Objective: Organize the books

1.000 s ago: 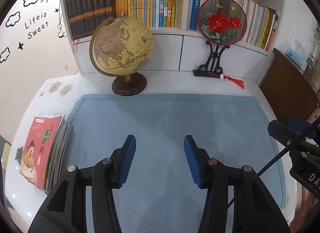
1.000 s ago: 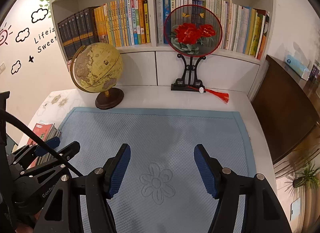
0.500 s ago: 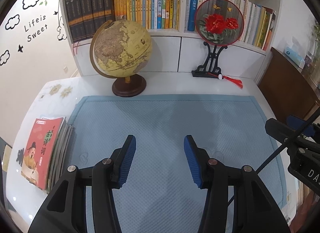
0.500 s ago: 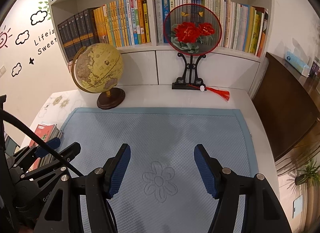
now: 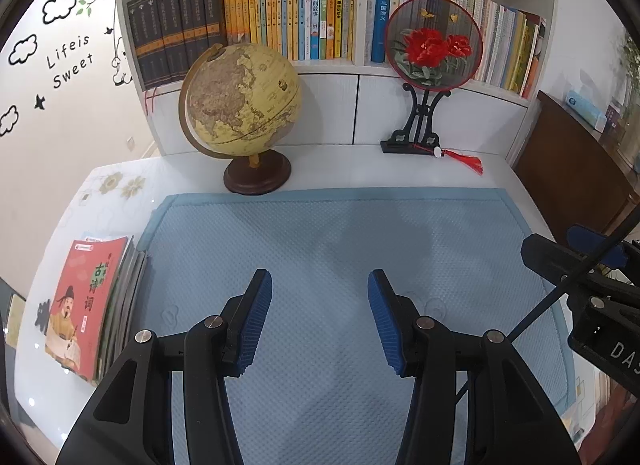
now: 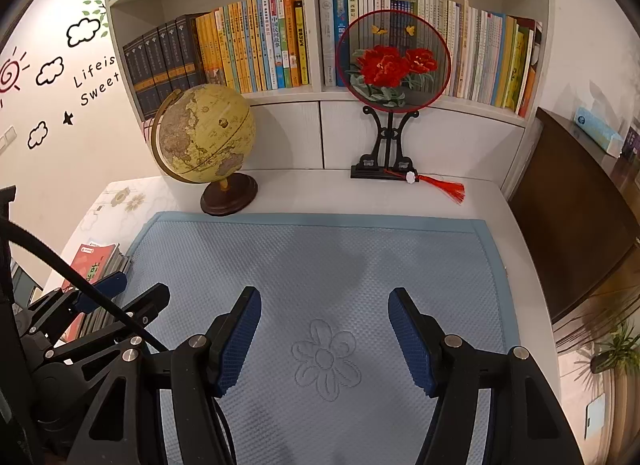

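Left wrist view: a flat stack of thin books topped by a red cover [image 5: 86,301] lies just left of the blue quilted mat [image 5: 340,249]; both hand-held grippers [image 5: 320,315] [image 6: 324,339] hover over the mat, jaws apart, empty. Whether that stack awaits shelving or already sits tidied, I cannot tell.

A stack of books [image 5: 94,305] is lying flat on the white counter [image 5: 360,169], at its left side, just beside the left edge of the blue mat [image 5: 340,233]. The top book's red cover [image 5: 82,297] is facing up, showing a cartoon figure in yellow and dark characters. Grey page edges of the books below are showing along the stack's right side. In the right wrist view the stack is sitting partly hidden behind the left claw [image 6: 120,297].

Rows of books [image 5: 280,17] are standing upright on the bookshelf [image 5: 360,5] behind the counter.
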